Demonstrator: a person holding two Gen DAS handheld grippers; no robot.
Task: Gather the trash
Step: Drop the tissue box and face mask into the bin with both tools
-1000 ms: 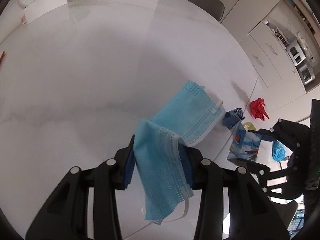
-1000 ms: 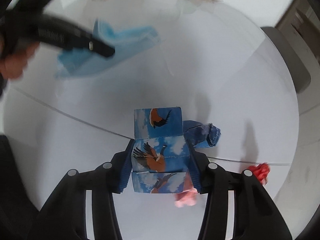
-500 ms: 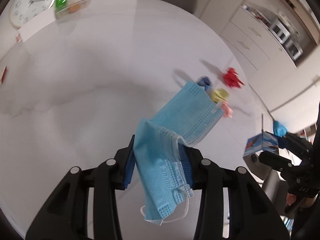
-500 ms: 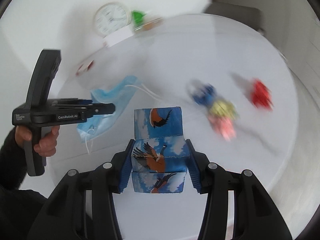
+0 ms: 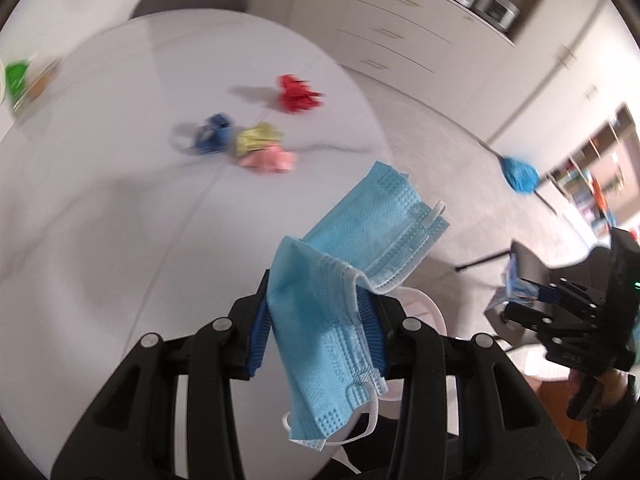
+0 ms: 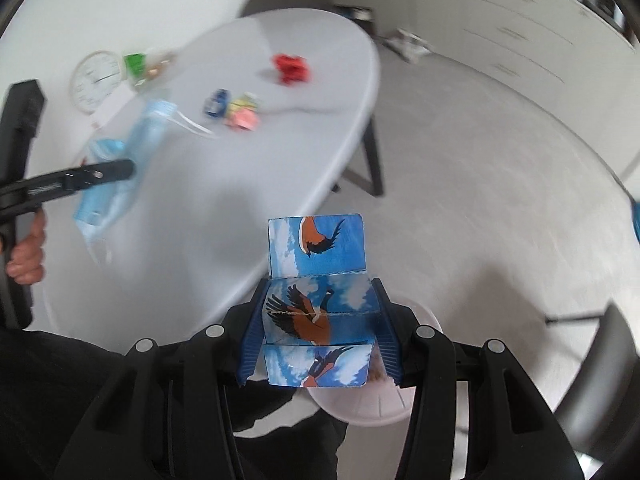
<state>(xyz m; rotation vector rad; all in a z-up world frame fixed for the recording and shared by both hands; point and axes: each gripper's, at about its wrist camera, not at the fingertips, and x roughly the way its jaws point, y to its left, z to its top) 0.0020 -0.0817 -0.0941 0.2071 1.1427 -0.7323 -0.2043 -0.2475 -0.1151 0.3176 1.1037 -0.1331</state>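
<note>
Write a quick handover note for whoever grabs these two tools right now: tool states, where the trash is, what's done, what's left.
Left tool: shut on the light blue pleated face mask, lifted off the white oval table.
Right tool: shut on the blue bird-print cardboard box, past the table edge, above a white round bin.
Done: both picked up.
Left: on the table lie crumpled red, blue, yellow and pink wads.

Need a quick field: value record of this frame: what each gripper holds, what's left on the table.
left gripper: shut on blue face mask
right gripper: shut on bird-print carton, held past the table edge, over the floor
white round object: below the carton, identity unclear
white table: holds red wad, blue wad, yellow wad, pink wad
far edge: clock, green item
</note>
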